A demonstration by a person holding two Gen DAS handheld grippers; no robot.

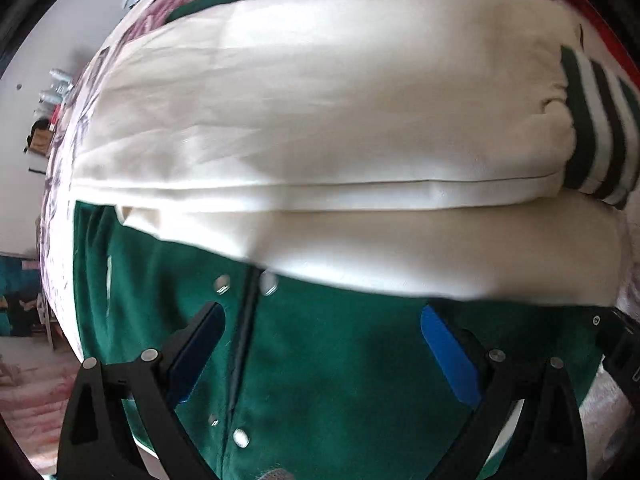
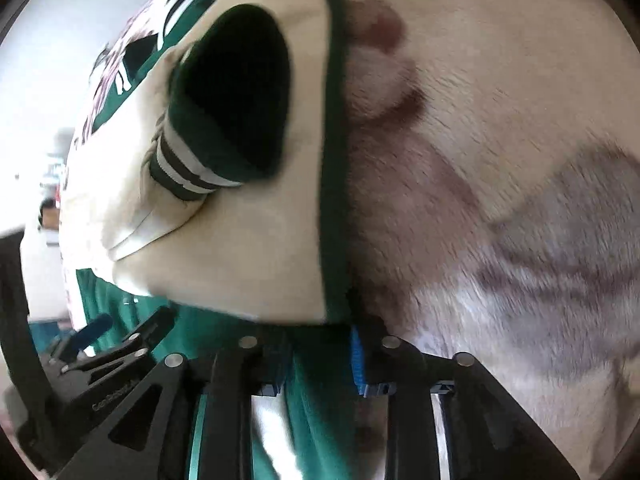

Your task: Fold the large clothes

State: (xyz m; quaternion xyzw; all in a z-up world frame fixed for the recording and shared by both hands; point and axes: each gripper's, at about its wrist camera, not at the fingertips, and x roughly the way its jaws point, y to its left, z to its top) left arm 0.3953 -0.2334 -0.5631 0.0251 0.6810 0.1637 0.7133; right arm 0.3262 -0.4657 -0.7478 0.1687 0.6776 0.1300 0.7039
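Note:
A green varsity jacket [image 1: 328, 364] with cream sleeves [image 1: 320, 112] lies on a floral blanket. Both sleeves are folded across its body, one over the other, with a green-and-white striped cuff [image 1: 596, 136] at the right. My left gripper [image 1: 320, 344] is open just above the green front, by the snap buttons [image 1: 269, 282]. In the right wrist view the cuff opening [image 2: 240, 92] faces me. My right gripper [image 2: 320, 360] is shut on the jacket's green edge [image 2: 320, 360] below the cream sleeve [image 2: 248, 248].
The fuzzy floral blanket [image 2: 500, 200] fills the right side of the right wrist view. A white wall [image 1: 52, 40] and a cluttered shelf [image 1: 44, 120] stand at the left. The left gripper [image 2: 100, 344] shows at the lower left of the right wrist view.

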